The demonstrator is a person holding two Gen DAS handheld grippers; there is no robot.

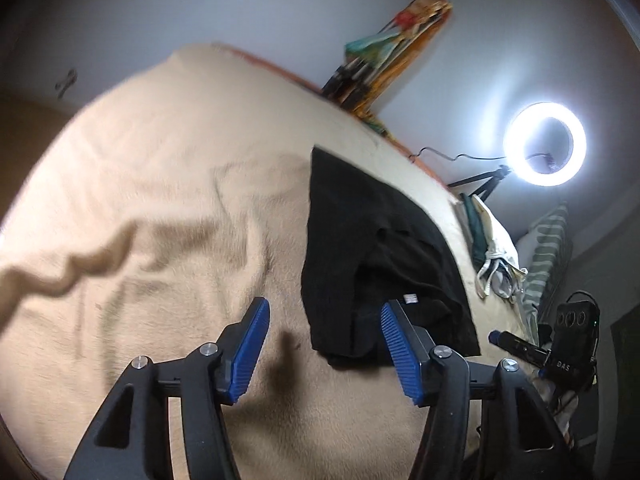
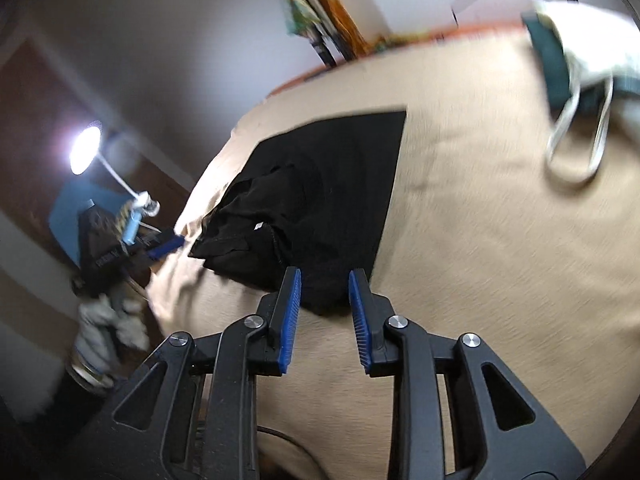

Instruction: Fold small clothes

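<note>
On the beige blanket (image 1: 168, 168), in the left wrist view, the black garment (image 1: 360, 240) lies just ahead of the left gripper (image 1: 324, 316), its near edge by the right-hand blue pad. It is folded into a rough rectangle, with a small white tag (image 1: 411, 299) showing among rumpled layers. That gripper's jaws stand wide apart, holding nothing.

Over the same blanket (image 2: 480, 240), in the right wrist view, the garment (image 2: 332, 184) has its near corner between the fingertips of the right gripper (image 2: 325, 280). Its far edge looks straight, its left side bunched. These jaws are narrowly parted, and no pinch on the cloth shows.
</note>
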